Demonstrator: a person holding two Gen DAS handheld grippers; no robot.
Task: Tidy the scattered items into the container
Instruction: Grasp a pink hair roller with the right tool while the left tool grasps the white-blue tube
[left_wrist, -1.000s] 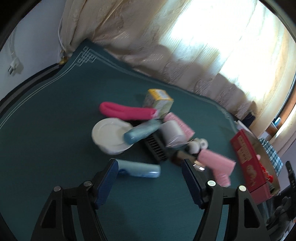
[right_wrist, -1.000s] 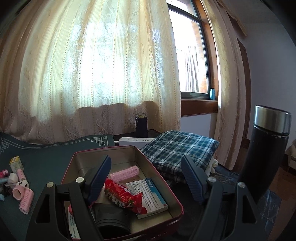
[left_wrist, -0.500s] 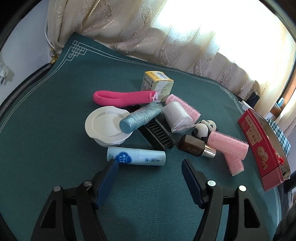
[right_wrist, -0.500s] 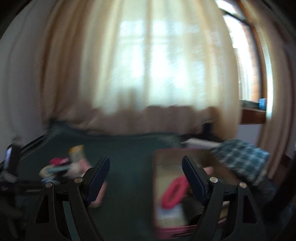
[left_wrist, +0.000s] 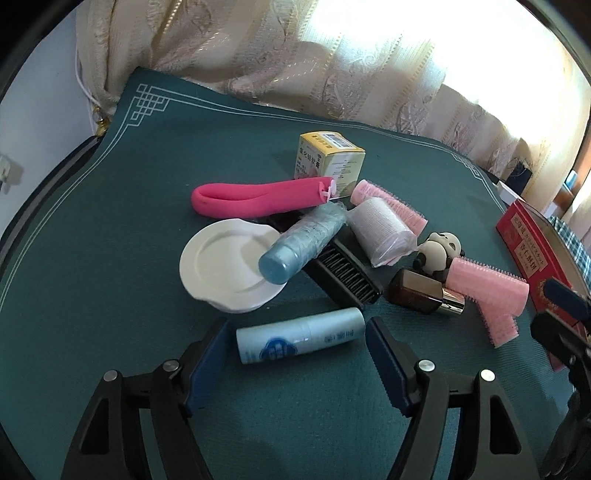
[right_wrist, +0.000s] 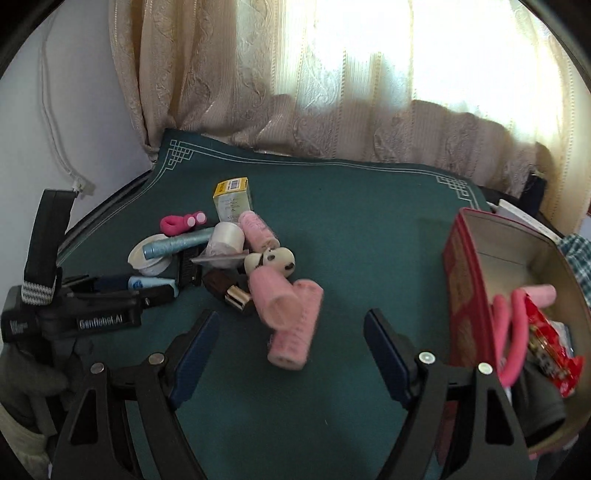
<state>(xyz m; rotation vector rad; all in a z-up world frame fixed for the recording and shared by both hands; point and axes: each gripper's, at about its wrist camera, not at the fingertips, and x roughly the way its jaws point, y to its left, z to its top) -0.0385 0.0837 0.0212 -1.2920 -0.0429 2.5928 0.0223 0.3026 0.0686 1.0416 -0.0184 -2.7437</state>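
We see bare green mat (right_wrist: 369, 229) between the cluttered pile and the red tin (right_wrist: 465, 280); pink rollers (right_wrist: 291, 317) block the near edge.

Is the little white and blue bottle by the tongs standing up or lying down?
Lying down. The white and blue bottle rests on its side on the green mat, between the open left tongs.

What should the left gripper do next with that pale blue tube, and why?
Probably close: the left gripper is open, with the pale blue tube lying lengthwise between its pads, apart from the pile. Then it can go into the red tin.
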